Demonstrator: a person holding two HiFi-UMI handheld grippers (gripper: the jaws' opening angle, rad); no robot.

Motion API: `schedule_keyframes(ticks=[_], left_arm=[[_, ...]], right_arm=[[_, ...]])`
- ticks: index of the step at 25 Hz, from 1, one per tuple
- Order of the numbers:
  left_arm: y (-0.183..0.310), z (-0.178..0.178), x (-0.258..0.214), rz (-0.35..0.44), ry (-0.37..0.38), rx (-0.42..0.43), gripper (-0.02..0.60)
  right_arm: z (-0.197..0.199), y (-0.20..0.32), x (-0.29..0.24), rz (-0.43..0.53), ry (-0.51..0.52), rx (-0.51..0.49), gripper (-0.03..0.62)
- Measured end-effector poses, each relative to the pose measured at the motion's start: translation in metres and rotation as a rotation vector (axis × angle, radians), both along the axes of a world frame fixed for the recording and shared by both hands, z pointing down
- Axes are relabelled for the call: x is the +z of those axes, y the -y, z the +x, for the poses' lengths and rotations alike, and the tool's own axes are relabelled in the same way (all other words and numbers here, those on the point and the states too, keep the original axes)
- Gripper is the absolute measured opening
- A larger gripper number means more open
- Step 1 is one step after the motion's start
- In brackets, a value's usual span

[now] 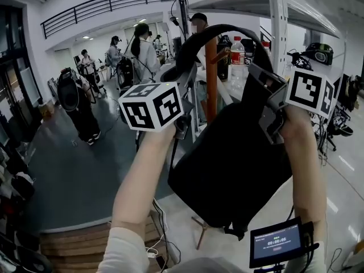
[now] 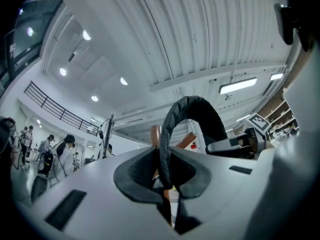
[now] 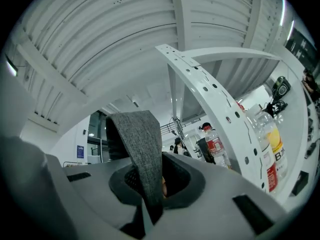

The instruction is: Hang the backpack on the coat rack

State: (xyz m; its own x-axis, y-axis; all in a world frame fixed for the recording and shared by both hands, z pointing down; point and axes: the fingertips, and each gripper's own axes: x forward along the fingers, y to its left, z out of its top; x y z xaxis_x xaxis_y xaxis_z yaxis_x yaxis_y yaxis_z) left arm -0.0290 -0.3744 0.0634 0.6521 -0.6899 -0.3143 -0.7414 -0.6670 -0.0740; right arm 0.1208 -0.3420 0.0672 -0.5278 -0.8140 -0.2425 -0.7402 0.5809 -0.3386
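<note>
**Backpack held aloft at the coat rack, both claws gripping**

Large open hall with a dark floor [image 1: 74, 175]. A railed balcony [image 1: 102, 7] runs along the far wall, and several people [image 1: 142, 53] stand at far left. White metal shelving [image 1: 278, 44] rises at right, with a red-labelled bottle [image 1: 237, 54] on one shelf.

- Backpack [image 1: 227, 164]: black, hanging free in the air between the two claws, clear of the floor, body sagging down and to the right.
- Top handle [image 1: 227, 32]: a padded black loop arching upward between the claws.
- Coat rack [image 1: 211, 78]: the orange-brown wooden pole stands just behind the backpack. In the head view its upper part shows inside the arch of the handle. Contact between handle and pole cannot be determined.
- Left claw [image 2: 167, 186]: closed tight on the left end of the top handle. The black loop rises from between its jaws, and the wooden pole is visible through the loop.
- Right claw [image 3: 149, 189]: closed tight on a grey woven strap [image 3: 139, 144], which rises out of the jaws and bends over to the left. The perforated shelving upright and more bottles [image 3: 267, 151] lie beyond to the right.
- Both claws are raised to about the same height, left and right of the pole.
- Small display [image 1: 277, 242] strapped at the right wrist, screen lit.
</note>
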Motion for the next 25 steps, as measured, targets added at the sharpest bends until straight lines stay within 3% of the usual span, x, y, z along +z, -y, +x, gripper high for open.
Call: schedule_keyframes(ticks=[8, 12, 19, 25], left_arm=[[0.087, 0.006, 0.008, -0.159, -0.038, -0.016, 0.040], [0.103, 0.014, 0.027, -0.192, 0.011, -0.034, 0.040], [0.103, 0.034, 0.057, -0.156, 0.111, -0.013, 0.041], [0.078, 0.035, 0.066, -0.075, 0.118, 0.054, 0.040]], right_arm=[[0.011, 0.053, 0.009, -0.129, -0.024, 0.038, 0.040], [0.008, 0.065, 0.028, -0.175, -0.044, 0.025, 0.040], [-0.009, 0.080, 0.051, -0.193, -0.097, 0.012, 0.040], [-0.019, 0.065, 0.064, -0.146, -0.121, -0.066, 0.040]])
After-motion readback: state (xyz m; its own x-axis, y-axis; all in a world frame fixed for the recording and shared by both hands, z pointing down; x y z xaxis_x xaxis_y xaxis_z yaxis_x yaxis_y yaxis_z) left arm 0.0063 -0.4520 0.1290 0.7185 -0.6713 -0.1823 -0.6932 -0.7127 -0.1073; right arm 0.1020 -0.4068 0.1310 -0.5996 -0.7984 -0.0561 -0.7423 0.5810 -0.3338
